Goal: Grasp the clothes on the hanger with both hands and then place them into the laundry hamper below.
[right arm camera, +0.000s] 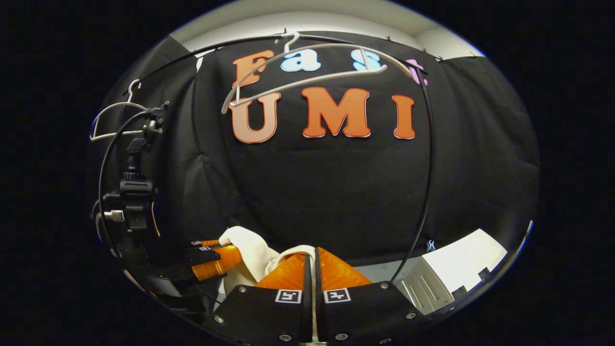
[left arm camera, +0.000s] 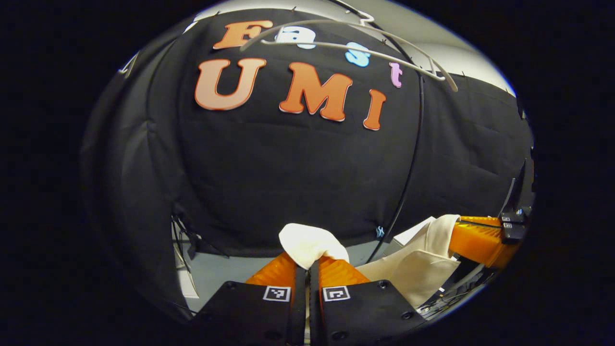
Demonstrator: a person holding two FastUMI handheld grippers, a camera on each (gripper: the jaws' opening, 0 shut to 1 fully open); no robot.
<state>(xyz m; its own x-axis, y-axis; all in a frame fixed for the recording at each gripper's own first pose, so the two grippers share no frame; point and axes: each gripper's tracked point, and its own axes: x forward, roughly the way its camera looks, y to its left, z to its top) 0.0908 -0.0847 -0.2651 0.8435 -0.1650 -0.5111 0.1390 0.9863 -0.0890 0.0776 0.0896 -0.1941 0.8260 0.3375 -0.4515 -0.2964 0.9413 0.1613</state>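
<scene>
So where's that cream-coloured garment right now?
The cream garment is off the white hanger, which hangs bare above. In the left gripper view it stretches between the left gripper and the right gripper, jaws of both clamped on it.

soft matt cream cloth garment (left arm camera: pixel 312 242); smooth white plastic hanger (right arm camera: pixel 307 72); matt black cloth wall (left arm camera: pixel 298 173).
</scene>
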